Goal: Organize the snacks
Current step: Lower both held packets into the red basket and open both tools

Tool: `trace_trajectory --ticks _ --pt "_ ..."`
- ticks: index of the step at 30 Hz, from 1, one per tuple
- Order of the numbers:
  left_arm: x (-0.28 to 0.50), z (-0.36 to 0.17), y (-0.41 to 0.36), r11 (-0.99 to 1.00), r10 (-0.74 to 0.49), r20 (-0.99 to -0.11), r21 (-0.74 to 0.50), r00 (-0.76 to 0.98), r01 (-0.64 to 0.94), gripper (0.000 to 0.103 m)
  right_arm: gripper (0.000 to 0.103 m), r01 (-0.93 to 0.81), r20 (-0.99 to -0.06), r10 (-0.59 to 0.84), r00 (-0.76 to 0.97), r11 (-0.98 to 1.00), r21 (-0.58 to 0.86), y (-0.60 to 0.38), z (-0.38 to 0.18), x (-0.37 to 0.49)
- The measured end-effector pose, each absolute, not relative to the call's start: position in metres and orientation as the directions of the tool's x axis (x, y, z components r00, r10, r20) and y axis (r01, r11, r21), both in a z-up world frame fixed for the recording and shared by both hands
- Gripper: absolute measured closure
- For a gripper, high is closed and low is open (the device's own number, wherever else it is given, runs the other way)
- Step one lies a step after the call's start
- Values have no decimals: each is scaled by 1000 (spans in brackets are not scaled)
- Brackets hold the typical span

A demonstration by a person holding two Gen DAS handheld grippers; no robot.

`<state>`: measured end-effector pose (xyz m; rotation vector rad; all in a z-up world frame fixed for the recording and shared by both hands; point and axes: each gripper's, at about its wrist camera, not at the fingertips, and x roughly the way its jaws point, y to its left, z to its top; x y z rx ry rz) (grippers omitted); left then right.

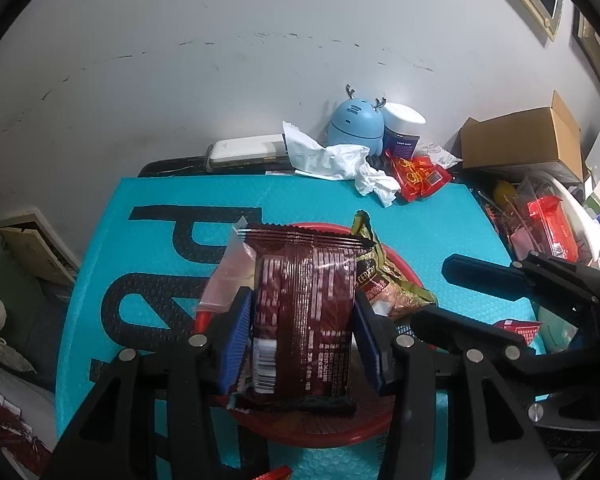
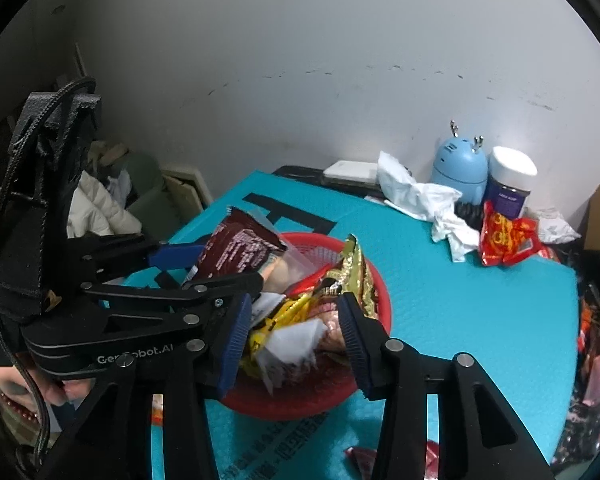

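Left wrist view: left gripper [image 1: 302, 332] is clamping a dark red snack packet [image 1: 304, 300] over the red basket [image 1: 320, 428]; lowering it flat before letting go looks wise. Right gripper [image 2: 296, 340] is hovering with jaws apart, holding nothing, above the basket's packets. Farther back, red wrappers [image 2: 508, 240] are waiting.

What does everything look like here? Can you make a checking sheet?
Surface: teal mat on the table.
Job's things: red basket holds several snack packets; dark red packet above it; red packets loose by the wall.
Clutter: crumpled tissues, blue antlered gadget, white-lidded jar, cardboard box.
Grippers: left gripper clamps the dark red packet; right gripper open over the basket.
Cables: black cord on the left gripper.
Surroundings: scuffed white wall.
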<state>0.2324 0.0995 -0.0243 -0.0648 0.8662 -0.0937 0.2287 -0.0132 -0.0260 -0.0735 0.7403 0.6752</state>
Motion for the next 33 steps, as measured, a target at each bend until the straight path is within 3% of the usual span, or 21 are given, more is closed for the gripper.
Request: trace_trajectory --ticks 7,9,11,33 --pt "238 -29 96 994 -112 -771 -92 626 64 52 58 -566 -659 506 556 811 145 -16 -25 229" --pt "239 -29 96 994 -107 -772 -90 627 60 36 58 -563 -660 503 558 814 144 -19 -25 229" --pt "238 -28 95 996 -87 -765 -72 638 50 28 58 -554 -661 491 567 821 135 -21 -25 229" --pt "209 9 96 998 -57 -697 -60 715 21 28 58 -531 -635 473 611 839 114 -35 0 210"
